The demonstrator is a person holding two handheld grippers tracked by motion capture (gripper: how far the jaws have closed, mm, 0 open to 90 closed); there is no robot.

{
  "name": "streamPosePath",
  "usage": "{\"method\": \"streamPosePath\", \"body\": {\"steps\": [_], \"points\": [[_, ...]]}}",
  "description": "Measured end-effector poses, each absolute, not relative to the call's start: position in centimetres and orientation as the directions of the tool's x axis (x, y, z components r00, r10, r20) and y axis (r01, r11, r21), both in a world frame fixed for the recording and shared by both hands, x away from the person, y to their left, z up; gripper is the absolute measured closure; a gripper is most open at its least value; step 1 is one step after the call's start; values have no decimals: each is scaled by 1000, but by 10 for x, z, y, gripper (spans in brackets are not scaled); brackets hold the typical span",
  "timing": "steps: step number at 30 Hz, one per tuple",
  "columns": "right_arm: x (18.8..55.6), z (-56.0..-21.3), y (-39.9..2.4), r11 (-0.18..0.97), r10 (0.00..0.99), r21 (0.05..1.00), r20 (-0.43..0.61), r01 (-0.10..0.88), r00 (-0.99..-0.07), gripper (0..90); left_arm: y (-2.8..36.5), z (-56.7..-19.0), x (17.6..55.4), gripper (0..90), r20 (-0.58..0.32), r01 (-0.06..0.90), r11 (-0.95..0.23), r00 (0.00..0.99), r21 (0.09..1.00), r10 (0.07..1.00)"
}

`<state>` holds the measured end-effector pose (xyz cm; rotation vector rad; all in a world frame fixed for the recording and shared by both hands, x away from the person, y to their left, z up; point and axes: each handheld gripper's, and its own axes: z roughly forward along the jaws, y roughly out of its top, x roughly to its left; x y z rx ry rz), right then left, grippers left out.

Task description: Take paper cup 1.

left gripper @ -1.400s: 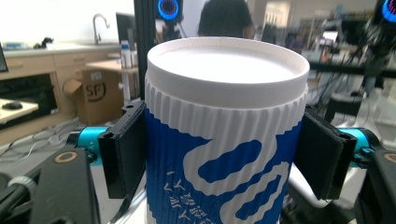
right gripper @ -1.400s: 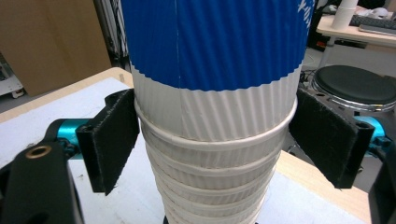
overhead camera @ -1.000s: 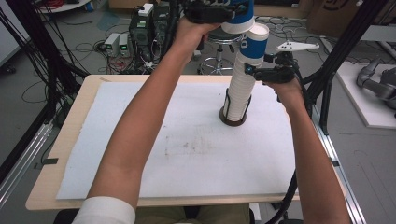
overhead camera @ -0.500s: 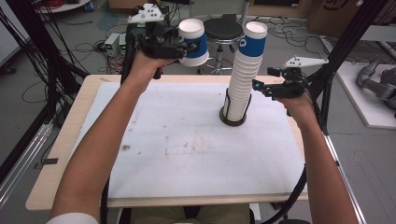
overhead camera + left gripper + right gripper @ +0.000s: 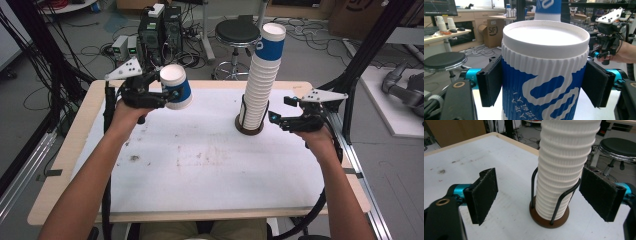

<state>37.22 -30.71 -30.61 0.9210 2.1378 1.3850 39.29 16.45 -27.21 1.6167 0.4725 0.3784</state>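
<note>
A tall stack of ribbed white paper cups (image 5: 259, 82) stands in a black wire holder on a brown base (image 5: 249, 129) at the back middle of the white table (image 5: 210, 165); its top cup has a blue band. My left gripper (image 5: 175, 95) is shut on one blue-and-white cup (image 5: 176, 86), held in the air above the table's back left. In the left gripper view both pads press the cup (image 5: 544, 72) at its sides, closed end up. My right gripper (image 5: 280, 119) is open just right of the stack's foot. The stack (image 5: 564, 170) stands between its pads (image 5: 484, 195), untouched.
A black stool (image 5: 239, 32) and computer boxes (image 5: 160, 25) stand on the floor behind the table. Black frame posts (image 5: 367, 55) rise at the right and left. A grey machine (image 5: 405, 90) lies on a platform at the far right.
My left gripper has carried the cup from the top of the stack leftward and down. My right gripper has sunk from the stack's upper part to near its foot.
</note>
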Motion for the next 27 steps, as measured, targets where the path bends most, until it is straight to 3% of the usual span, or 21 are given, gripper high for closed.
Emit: {"method": "streamPosePath", "body": {"steps": [12,27], "points": [[352,-345,-296,289,709,907,13,307,-705,157,183,-314,375,254,-60,112,-66,845,991,532],[338,-365,-283,287,694,916,2,280,-720,158,187,-330,358,253,-77,124,-50,835,991,546]]}}
